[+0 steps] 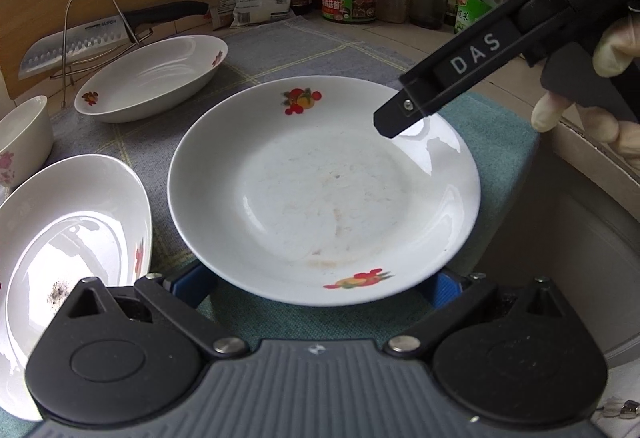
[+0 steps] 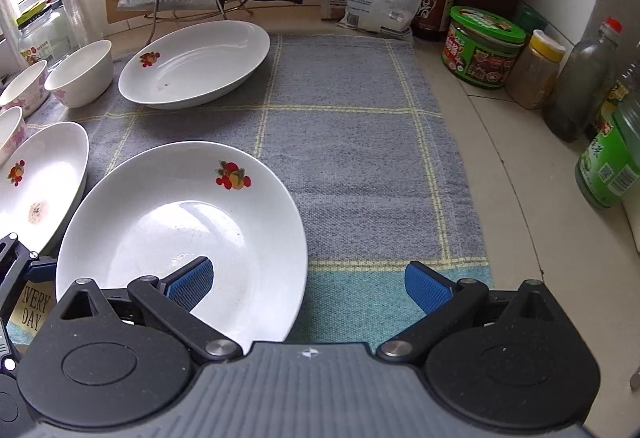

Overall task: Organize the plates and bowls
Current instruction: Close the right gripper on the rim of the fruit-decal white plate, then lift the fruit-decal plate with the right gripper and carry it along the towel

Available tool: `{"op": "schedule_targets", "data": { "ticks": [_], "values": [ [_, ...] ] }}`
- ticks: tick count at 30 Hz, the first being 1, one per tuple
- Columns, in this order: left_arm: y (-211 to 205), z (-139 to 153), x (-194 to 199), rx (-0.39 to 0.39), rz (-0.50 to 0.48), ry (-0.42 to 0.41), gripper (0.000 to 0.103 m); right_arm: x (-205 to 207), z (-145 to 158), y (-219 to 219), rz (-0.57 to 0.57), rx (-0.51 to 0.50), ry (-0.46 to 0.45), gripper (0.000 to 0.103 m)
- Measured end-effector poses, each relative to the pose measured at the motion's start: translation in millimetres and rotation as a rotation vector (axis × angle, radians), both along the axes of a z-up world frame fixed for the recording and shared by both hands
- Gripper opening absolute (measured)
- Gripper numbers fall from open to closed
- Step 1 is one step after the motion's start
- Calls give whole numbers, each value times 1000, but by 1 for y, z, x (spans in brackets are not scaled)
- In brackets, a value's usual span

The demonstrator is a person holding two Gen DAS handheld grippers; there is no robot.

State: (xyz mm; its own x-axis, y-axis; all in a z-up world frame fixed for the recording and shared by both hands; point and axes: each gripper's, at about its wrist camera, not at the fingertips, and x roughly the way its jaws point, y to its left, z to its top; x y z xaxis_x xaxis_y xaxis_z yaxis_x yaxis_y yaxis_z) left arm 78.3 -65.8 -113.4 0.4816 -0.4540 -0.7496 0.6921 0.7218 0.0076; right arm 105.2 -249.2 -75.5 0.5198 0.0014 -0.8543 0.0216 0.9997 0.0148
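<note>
Both grippers (image 1: 320,280) (image 2: 310,282) are spread wide around the fruit plate (image 1: 320,190) — a crooked pinch could tip it off the towel (image 2: 352,142).

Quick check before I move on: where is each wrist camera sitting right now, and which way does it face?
Left wrist: on the left gripper, low at the near edge of the fruit-print plate, facing the back wall; the right gripper and a gloved hand show.
Right wrist: on the right gripper, over that plate's right rim, facing the jars; both fingers spread.
Shared: the plate, the knife rack and the checked cloth.
</note>
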Motion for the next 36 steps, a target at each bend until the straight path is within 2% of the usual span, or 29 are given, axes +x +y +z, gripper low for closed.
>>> {"op": "schedule_targets", "data": {
  "ticks": [9,13,16,21,30,36],
  "values": [
    [-3,-1,-6,-15,44,-15,103,21,-15,-2,221,119,78,103],
    [-2,-3,-10,-32,71,-34,103,29,-21,3,302,135,117,103],
    [-1,-4,-14,-47,73,-52,103,31,-22,8,349,96,120,103],
    [-2,-3,-13,-43,64,-50,103,32,-24,17,392,21,128,103],
    [-1,-3,-9,-36,-4,-43,103,31,-26,15,373,20,112,103],
    [0,-4,-10,-48,-12,-55,103,32,-25,15,390,22,109,103]
  ]
}}
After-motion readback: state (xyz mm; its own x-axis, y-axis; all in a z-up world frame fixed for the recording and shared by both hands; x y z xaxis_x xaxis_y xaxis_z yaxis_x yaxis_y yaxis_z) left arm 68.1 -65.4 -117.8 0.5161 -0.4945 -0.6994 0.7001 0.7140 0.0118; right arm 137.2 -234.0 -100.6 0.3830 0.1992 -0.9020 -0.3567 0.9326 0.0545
